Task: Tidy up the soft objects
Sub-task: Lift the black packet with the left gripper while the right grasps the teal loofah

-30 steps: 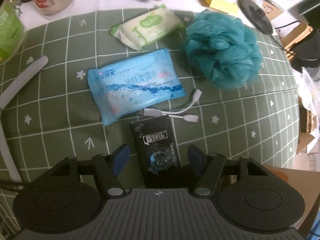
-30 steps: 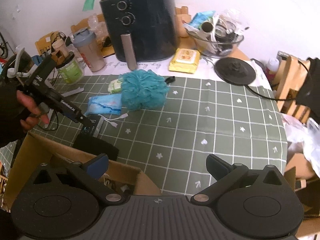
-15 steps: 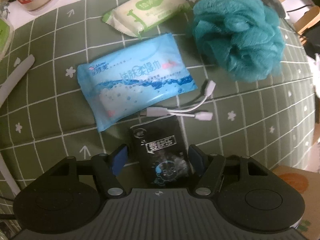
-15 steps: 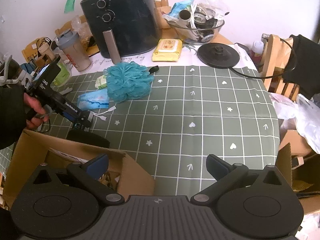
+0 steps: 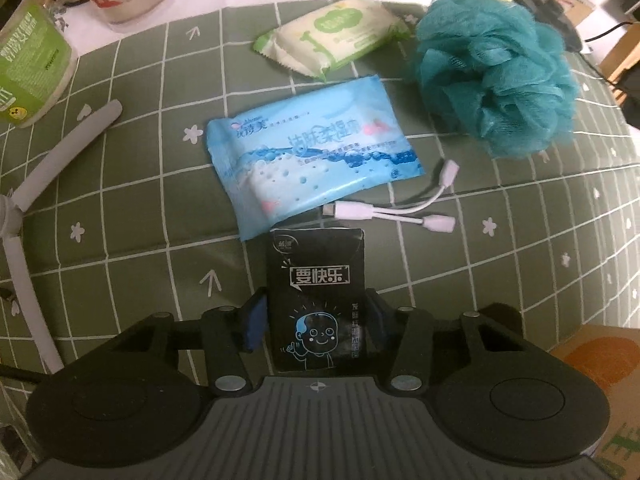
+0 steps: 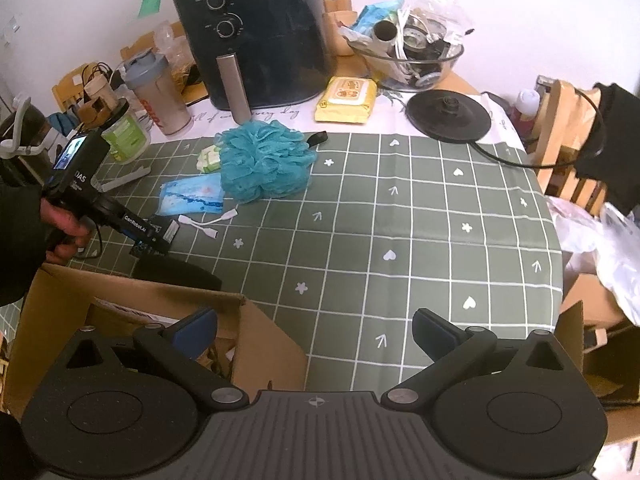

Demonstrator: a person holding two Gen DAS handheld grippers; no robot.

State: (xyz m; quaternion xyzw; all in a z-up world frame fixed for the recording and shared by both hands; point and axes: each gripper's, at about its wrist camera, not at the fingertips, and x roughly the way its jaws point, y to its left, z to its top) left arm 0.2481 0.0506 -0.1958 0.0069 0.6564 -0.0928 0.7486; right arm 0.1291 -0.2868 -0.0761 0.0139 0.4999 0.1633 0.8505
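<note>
My left gripper [image 5: 316,318] is shut on a black tissue pack [image 5: 318,280] with a blue cartoon face, just above the green checked tablecloth [image 5: 120,240]. Beyond it lie a blue wet-wipe pack [image 5: 308,160], a pale green wipe pack [image 5: 332,32] and a teal bath pouf [image 5: 496,68]. In the right wrist view the left gripper [image 6: 154,238] holds the black pack near the table's left edge. My right gripper [image 6: 316,330] is open and empty, above the front edge beside an open cardboard box [image 6: 132,304].
A white split adapter cable [image 5: 404,210] lies right of the black pack. At the back stand a black air fryer [image 6: 256,32], a yellow wipe pack [image 6: 346,98], a kettle base [image 6: 448,116], a glass bowl [image 6: 408,64], a shaker bottle [image 6: 158,92] and a green tub [image 5: 28,64].
My left gripper's fingers have closed from either side onto the black tissue pack. The right gripper stays open and its view has shifted slightly.
</note>
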